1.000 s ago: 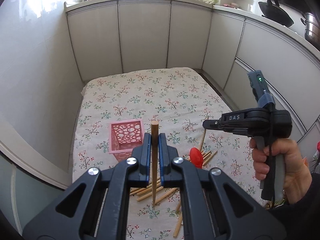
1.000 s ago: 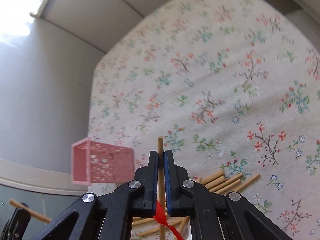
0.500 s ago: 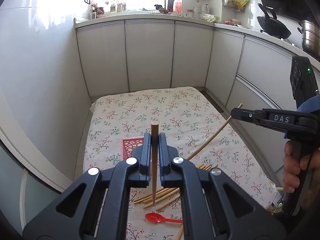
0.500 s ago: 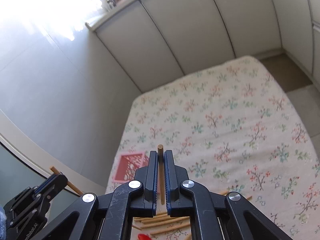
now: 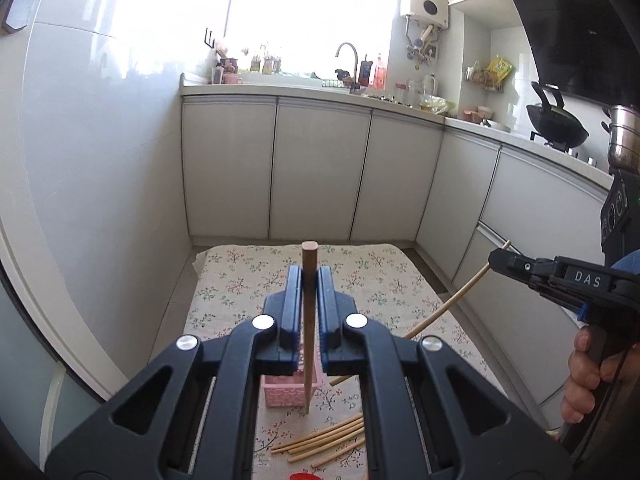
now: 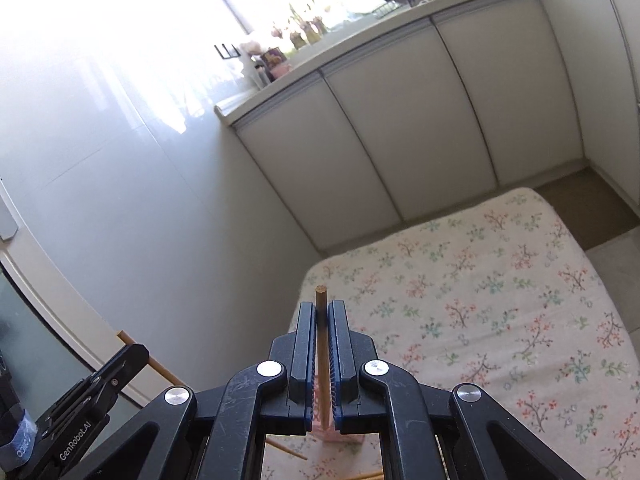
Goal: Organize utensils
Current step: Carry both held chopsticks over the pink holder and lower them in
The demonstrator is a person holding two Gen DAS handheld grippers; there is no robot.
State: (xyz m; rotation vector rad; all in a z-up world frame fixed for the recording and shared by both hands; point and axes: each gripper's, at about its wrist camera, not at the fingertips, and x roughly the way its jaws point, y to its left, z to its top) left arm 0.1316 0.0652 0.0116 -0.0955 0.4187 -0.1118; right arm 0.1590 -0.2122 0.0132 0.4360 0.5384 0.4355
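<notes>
Left tongs (image 5: 309, 296) are clamped on a chopstick (image 5: 308, 320), held upright across the jaws. Right tongs (image 6: 325, 332) grip a second chopstick (image 6: 322, 356) the same way. The pink holder (image 5: 289, 392) sits on the floral cloth (image 5: 380, 280) below and just ahead of the left tongs, which look nearer. Loose chopsticks (image 5: 324, 438) lie flat, near the holder.

daylight floods through the far window (image 5: 312, 12), blown out white, glaring off the left wall (image 5: 100, 152); sharp focus, fisheye bends edges, dark corners.
</notes>
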